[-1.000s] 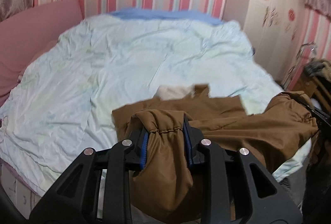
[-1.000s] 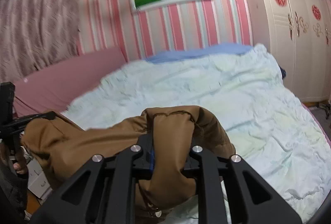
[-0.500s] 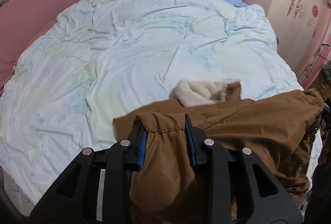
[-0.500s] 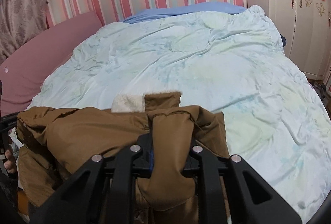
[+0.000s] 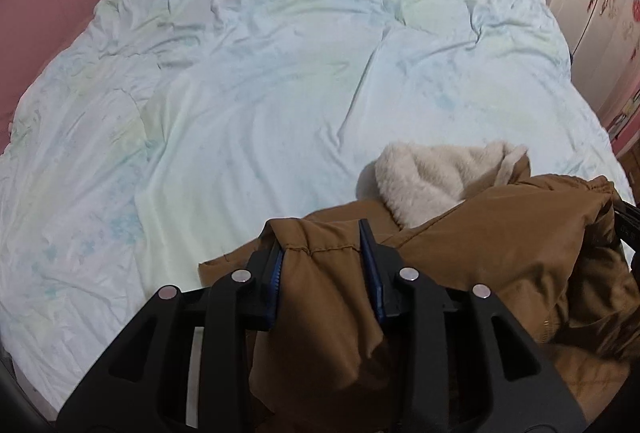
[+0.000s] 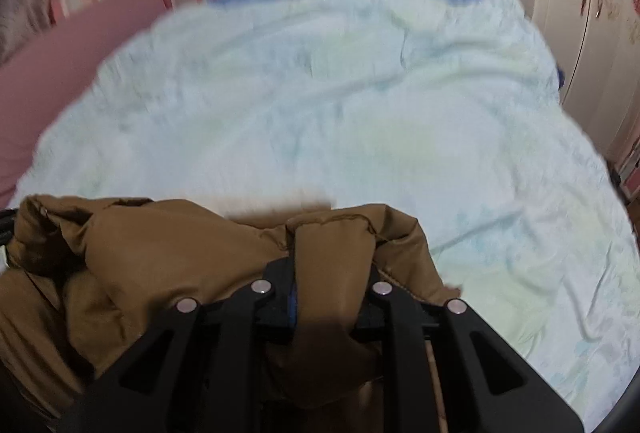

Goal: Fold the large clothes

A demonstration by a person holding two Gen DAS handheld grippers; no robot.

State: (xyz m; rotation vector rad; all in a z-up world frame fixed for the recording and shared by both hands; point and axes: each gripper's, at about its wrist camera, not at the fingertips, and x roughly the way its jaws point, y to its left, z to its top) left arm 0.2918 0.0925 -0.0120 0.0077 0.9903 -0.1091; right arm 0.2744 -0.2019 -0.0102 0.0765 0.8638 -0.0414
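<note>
Brown jacket (image 5: pixel 500 257) in both tools

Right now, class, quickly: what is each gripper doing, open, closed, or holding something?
Left gripper: closed, clamping a fold of the brown jacket.
Right gripper: closed, clamping another bunched part of the same jacket.

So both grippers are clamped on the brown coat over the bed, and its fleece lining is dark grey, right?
Not quite: the fleece lining is cream-white, as the left wrist view shows. The rest holds: the left gripper and right gripper are both clamped on the brown coat over the bed.
</note>
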